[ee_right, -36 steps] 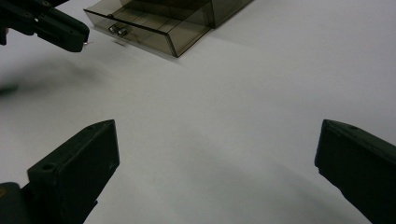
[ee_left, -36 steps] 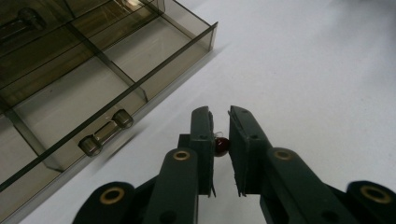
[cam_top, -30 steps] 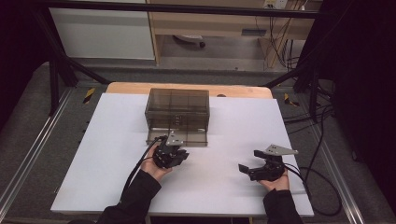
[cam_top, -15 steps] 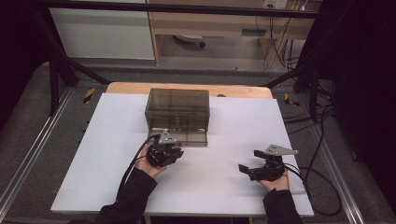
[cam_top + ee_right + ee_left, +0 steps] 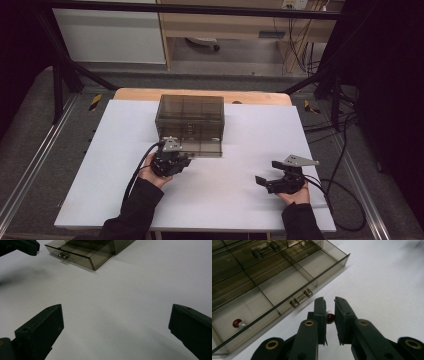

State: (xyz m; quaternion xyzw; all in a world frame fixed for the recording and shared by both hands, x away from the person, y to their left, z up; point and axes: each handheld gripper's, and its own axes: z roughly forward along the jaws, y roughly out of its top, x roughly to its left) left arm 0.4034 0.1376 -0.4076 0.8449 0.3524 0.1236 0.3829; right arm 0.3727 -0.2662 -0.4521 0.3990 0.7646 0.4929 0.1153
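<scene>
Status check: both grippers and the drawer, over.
Left gripper shut on small red bulb, beside the open drawer. Right gripper open, empty, over bare table. Nothing in the way.

Lab test rig: white-topped bench (image 5: 225, 200) boxed in by black frame bars (image 5: 200, 9), floor rails (image 5: 30, 165) at left, loose cables (image 5: 345, 125) at upper right.
</scene>
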